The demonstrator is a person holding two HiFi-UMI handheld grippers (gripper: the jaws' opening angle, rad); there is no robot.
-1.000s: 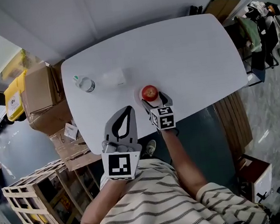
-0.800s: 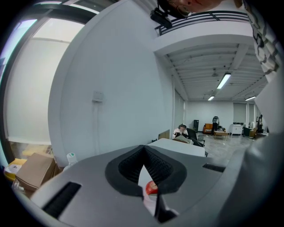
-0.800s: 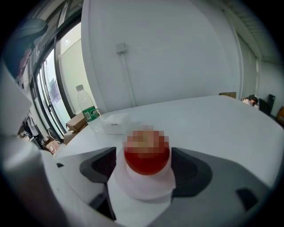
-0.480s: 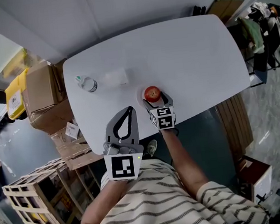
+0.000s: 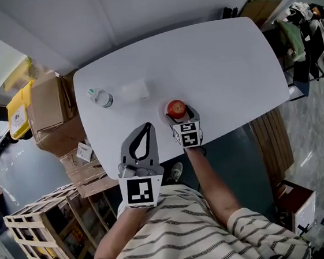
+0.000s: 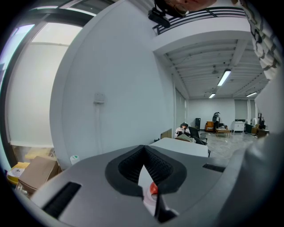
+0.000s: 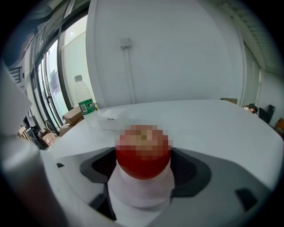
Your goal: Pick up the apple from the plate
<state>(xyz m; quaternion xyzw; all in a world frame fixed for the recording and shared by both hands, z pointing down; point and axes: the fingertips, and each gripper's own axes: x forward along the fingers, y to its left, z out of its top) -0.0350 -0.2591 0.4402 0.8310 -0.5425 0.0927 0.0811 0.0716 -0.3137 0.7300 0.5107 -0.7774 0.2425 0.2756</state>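
A red apple (image 5: 176, 108) sits on a small white plate (image 7: 141, 191) near the front edge of the white table (image 5: 219, 67). My right gripper (image 5: 181, 115) is open, one jaw on each side of the apple and close to it; in the right gripper view the apple (image 7: 143, 153) fills the gap between the dark pads (image 7: 103, 165). My left gripper (image 5: 147, 126) is shut and empty, hanging over the table's front edge to the left of the apple. Through its jaws in the left gripper view (image 6: 144, 148) a sliver of the apple (image 6: 152, 189) shows.
A water bottle (image 5: 99, 97) and a small white box (image 5: 134, 90) stand at the table's far left. Cardboard boxes (image 5: 49, 112), a yellow bin (image 5: 18, 116) and a wooden crate (image 5: 41, 238) crowd the floor at the left. A chair (image 5: 300, 40) is past the right end.
My right gripper has slid a little further forward, so the apple now lies deeper between its jaws. The left gripper has stayed almost still.
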